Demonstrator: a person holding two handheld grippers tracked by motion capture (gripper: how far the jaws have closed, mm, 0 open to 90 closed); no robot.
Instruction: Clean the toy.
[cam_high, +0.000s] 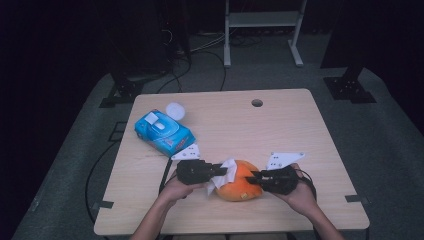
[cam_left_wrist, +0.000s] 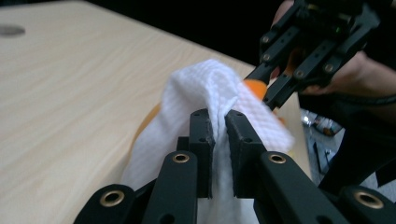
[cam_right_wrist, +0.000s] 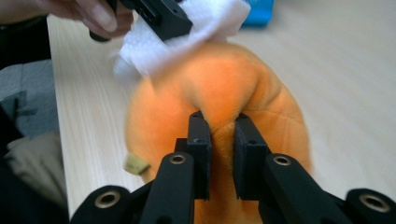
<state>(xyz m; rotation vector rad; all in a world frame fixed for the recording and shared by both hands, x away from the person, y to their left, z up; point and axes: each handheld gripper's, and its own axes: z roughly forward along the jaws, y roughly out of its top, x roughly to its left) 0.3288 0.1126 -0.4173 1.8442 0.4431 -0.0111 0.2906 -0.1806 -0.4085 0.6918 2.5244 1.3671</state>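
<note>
— Now, at the near edge of the pale wooden table (cam_high: 300, 125): your left gripper (cam_left_wrist: 219, 122) is clenched on a white textured paper wipe (cam_left_wrist: 205, 88), pressing it to the top of the round orange plush toy (cam_high: 239, 181). What steadies it?

— Your right gripper (cam_right_wrist: 222, 123), jaws pinched on a fold of the orange fabric. Keep that pinch firm and low so the toy cannot roll.

— And the wiping itself?

— Stroke with light pressure, away from the right gripper, keeping the wipe flat. The blue packet of wipes (cam_high: 164, 131) lies well apart, back left.
</note>
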